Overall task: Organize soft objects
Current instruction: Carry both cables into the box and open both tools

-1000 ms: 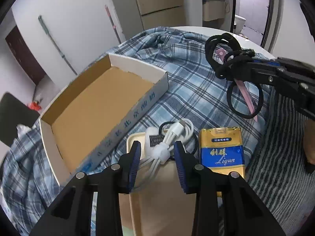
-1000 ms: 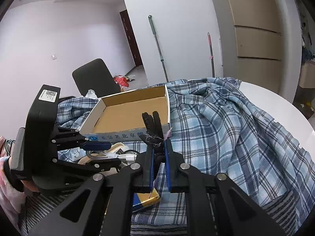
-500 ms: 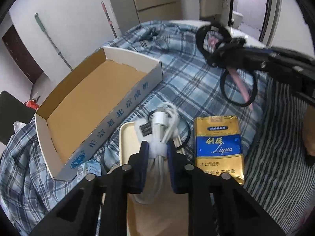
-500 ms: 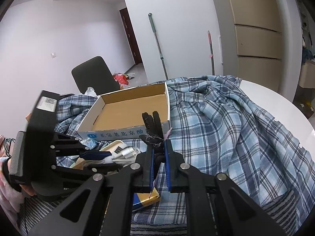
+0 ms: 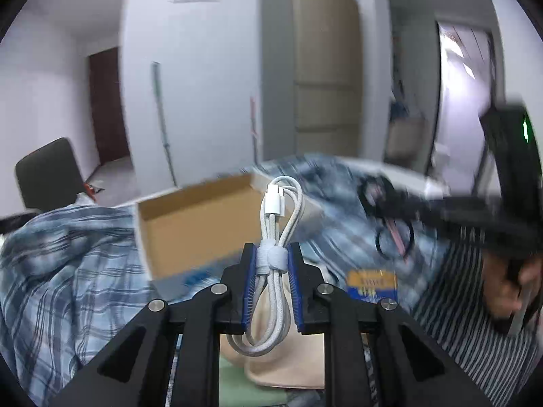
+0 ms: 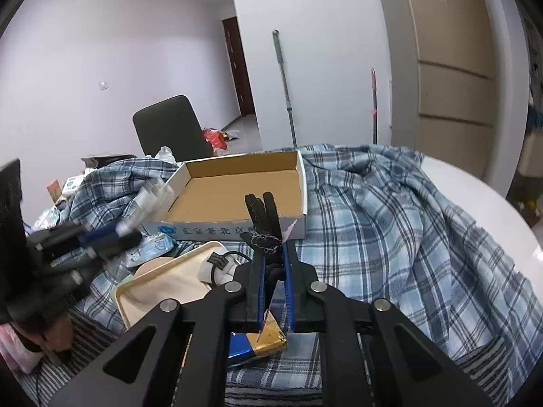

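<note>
Since a second ago the left tongs [image 5: 270,264] have closed on the white cable bundle [image 5: 273,264] and lifted it off the beige tray [image 5: 288,369]; a second ago the bundle lay on that tray between open pads. The right tongs [image 6: 272,271] have stayed put, clamped tight on a bunch of black hair ties [image 6: 263,218].

The room behind both tongs has pale walls, a dark door [image 6: 237,68], a tall beige cabinet [image 6: 451,68] to the right, a mop handle [image 6: 285,88] leaning on the wall and a black chair [image 6: 169,129] to the left. The surface is a round white table [image 6: 482,196], mostly covered by a rumpled blue plaid shirt [image 6: 390,220] that spreads ahead and to both sides of the tongs.

Straight ahead of both tongs sits an open cardboard box [image 6: 244,190], empty inside. The tray lies below the left tongs, with a black cord and a white plug on it. A gold and blue packet [image 6: 258,342] lies under the right tongs. The cable hangs upright in the left pads, pinched at its strap, loops above and below.
</note>
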The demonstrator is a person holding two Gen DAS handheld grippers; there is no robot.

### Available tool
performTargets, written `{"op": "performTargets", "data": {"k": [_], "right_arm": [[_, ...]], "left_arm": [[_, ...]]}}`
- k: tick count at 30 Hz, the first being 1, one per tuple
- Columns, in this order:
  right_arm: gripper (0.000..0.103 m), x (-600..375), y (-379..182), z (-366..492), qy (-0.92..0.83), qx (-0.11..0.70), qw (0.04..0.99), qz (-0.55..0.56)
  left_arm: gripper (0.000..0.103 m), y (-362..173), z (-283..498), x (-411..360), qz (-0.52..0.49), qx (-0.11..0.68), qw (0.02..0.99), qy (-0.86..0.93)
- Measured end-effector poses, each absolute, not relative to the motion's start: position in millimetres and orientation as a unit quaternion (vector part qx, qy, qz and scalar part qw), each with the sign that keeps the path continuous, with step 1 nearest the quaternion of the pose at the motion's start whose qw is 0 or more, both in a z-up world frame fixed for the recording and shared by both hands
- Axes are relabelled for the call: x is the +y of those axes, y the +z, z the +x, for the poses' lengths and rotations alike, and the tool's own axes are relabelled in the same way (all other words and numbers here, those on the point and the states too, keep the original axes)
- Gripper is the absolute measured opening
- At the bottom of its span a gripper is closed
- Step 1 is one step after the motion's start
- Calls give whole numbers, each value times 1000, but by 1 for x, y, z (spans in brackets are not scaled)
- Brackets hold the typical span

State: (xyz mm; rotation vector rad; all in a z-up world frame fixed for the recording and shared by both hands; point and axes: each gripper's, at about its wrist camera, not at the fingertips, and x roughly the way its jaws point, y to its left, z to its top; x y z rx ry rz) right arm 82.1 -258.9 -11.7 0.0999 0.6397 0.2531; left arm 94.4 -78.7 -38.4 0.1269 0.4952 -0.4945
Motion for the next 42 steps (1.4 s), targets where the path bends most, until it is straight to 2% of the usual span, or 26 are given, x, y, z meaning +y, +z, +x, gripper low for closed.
{"op": "performTargets", "data": {"k": [3,12,24,28,35,42], "right_arm": [[9,-250,-11,79,131,305,943,27],[9,-231,4,64,123,256,959,-8],[9,-213,106,103,124,196,973,-4],[9,-206,123,131,111,168,979,7],[9,-208,126,175,78,136,986,53],[9,-217,97,183,71,157,983,59]], "left_arm": [[20,-33,97,-63,25,230,948,-220],[20,-18,82,-56,20,179,967,-182],[20,76,119,-34,-52,148,984,-85],[20,99,141,-38,-59,143,984,-83],[20,122,155,-42,-39,122,988,-88],[20,96,166,-42,-32,136,987,-83]]}}
